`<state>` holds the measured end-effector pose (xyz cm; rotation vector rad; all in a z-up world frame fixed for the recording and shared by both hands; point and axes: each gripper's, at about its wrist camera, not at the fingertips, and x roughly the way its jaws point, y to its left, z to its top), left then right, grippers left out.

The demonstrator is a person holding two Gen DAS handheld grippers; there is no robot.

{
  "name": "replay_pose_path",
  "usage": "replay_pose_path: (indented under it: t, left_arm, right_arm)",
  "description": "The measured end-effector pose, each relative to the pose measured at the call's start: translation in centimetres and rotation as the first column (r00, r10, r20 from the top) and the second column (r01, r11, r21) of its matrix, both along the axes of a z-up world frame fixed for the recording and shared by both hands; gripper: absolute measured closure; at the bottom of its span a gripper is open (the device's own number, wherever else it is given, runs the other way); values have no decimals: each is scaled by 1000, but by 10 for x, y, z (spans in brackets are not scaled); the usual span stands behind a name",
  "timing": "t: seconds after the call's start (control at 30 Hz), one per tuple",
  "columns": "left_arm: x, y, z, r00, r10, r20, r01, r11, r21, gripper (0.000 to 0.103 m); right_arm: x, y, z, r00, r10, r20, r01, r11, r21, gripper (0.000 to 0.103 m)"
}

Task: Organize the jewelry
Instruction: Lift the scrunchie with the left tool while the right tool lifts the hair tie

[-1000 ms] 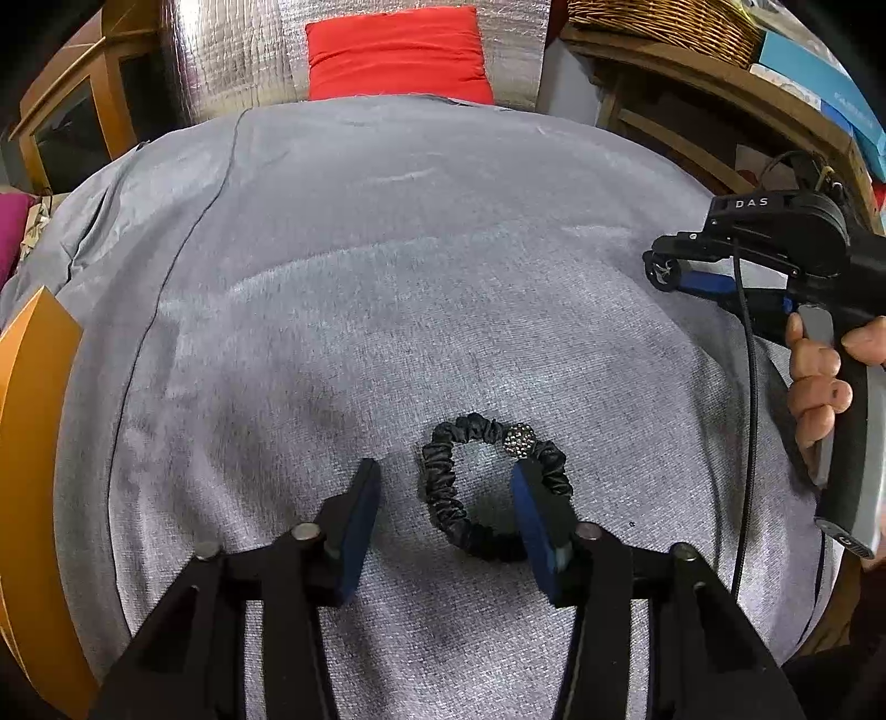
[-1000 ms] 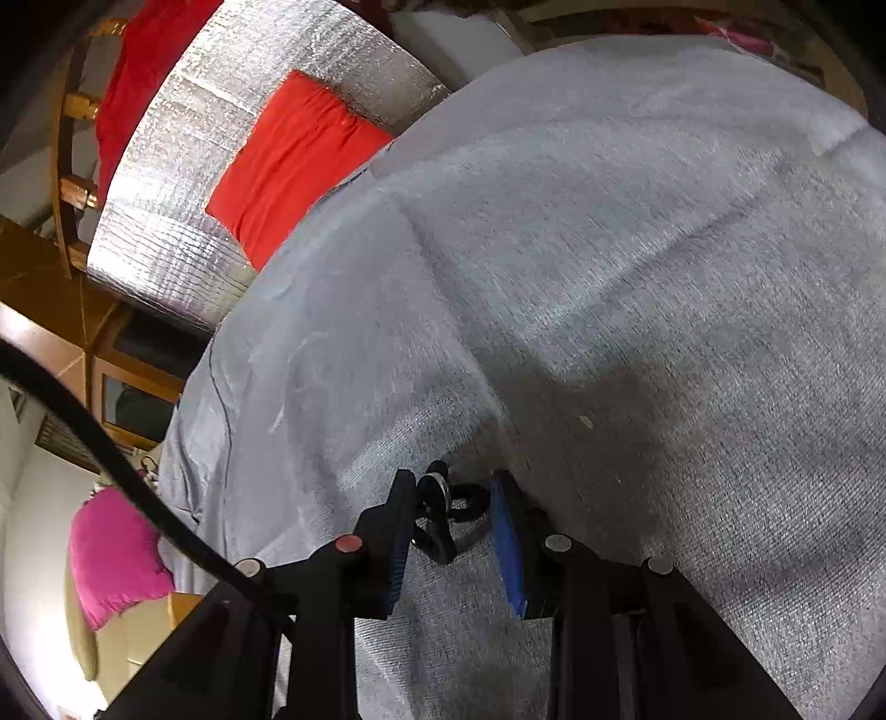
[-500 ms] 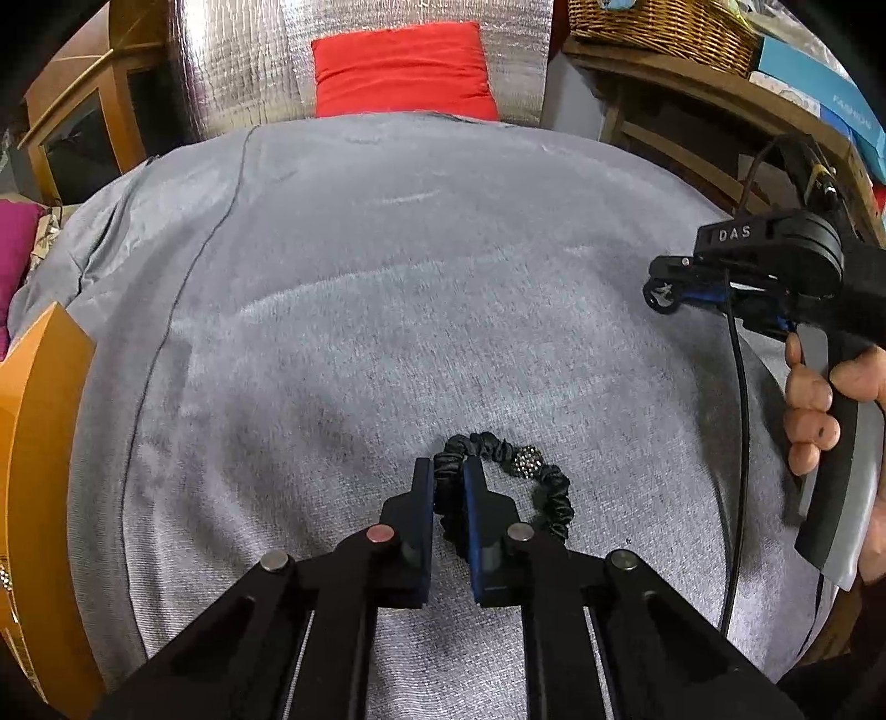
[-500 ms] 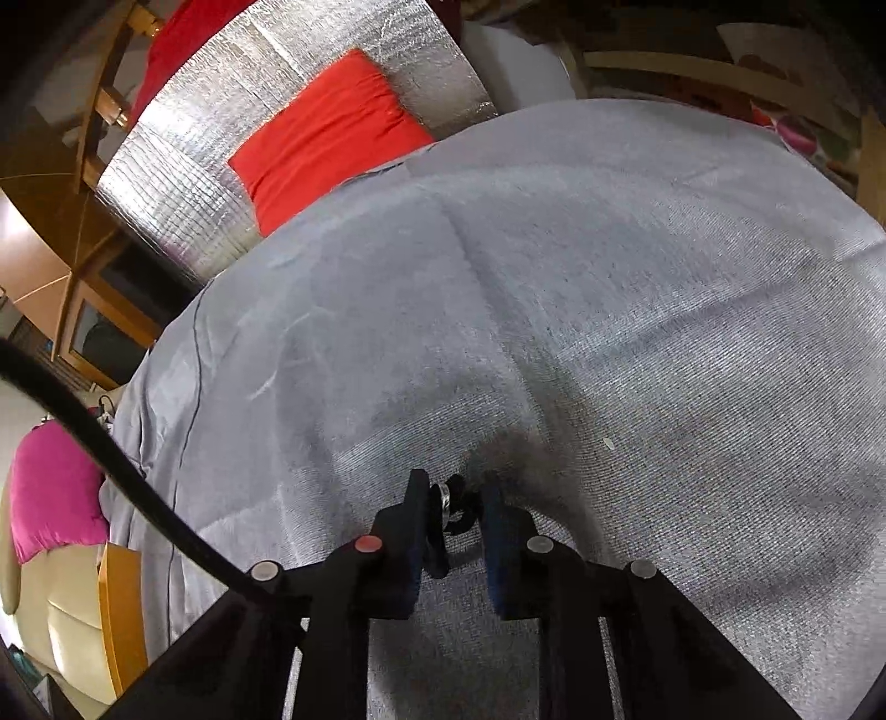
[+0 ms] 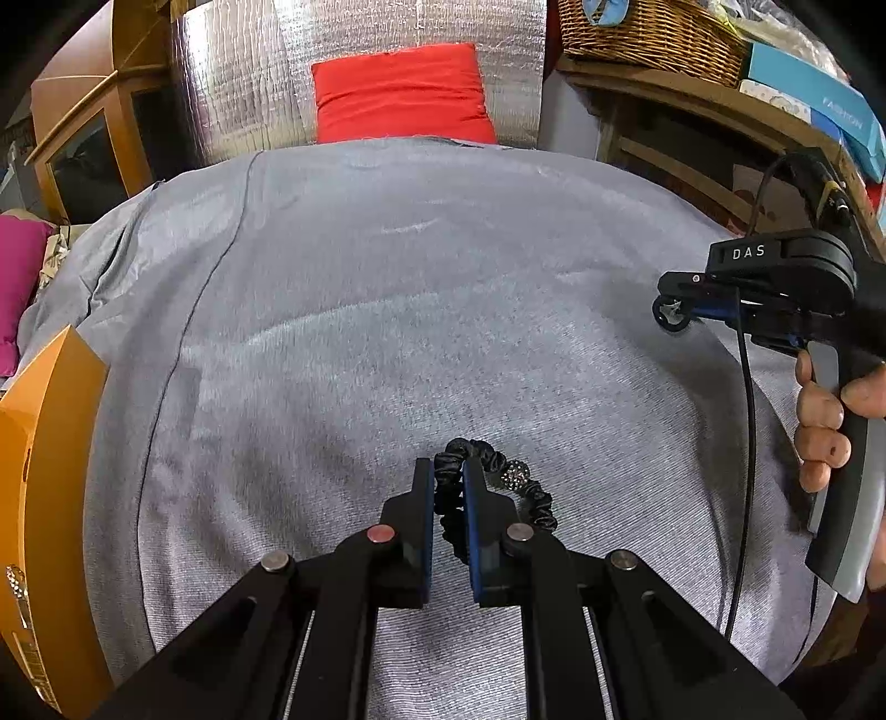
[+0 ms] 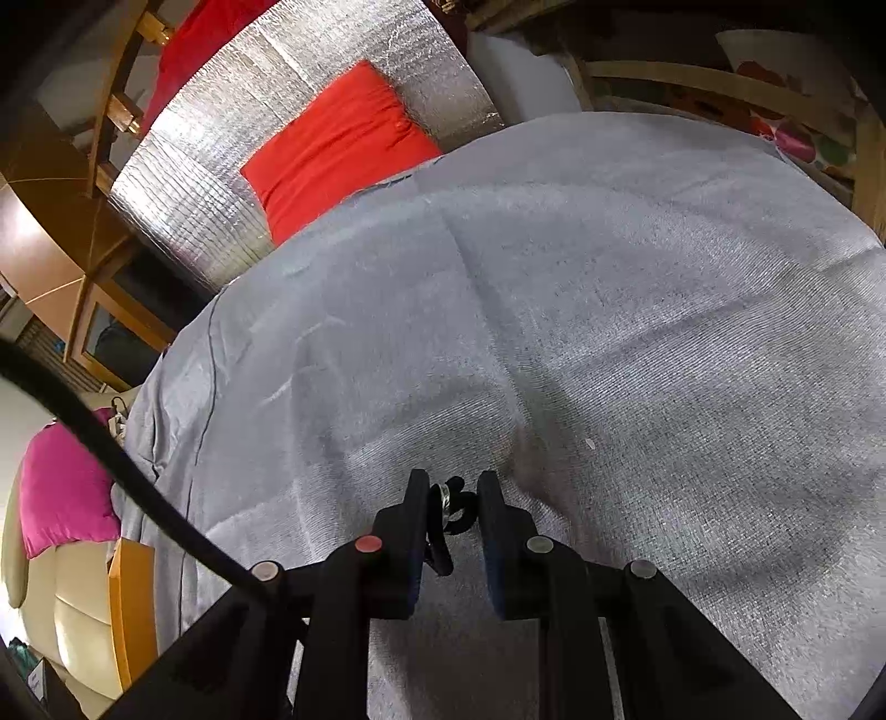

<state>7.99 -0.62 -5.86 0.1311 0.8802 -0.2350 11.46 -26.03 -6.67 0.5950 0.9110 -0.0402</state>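
A black ruffled elastic bracelet (image 5: 498, 487) with a sparkly bead lies on the grey cloth (image 5: 387, 332). My left gripper (image 5: 447, 482) is shut on the bracelet's left side, close to the cloth. My right gripper (image 6: 454, 498) is shut on a small black piece of jewelry with a silver ring (image 6: 446, 507) and holds it above the cloth. In the left wrist view the right gripper (image 5: 673, 318) shows at the right, held by a hand, with the small piece at its tip.
An orange box (image 5: 39, 471) stands at the cloth's left edge. A red cushion (image 5: 398, 94) leans on a silver foil panel at the back. A wicker basket (image 5: 648, 33) and shelves are at the back right. A pink cushion (image 6: 61, 498) lies left.
My left gripper closed from wide open onto the bracelet's left side. My right gripper narrowed on the small piece and rose a little; its view tilted upright.
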Motion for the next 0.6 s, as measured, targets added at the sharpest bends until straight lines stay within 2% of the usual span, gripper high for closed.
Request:
replay_pose_path:
  t: [0.6]
  left_arm:
    - [-4,-5,3,1000,2,16,-2,1000,-1,93]
  right_arm:
    - [-28,0,15,998,54,19,-55,998,43,84]
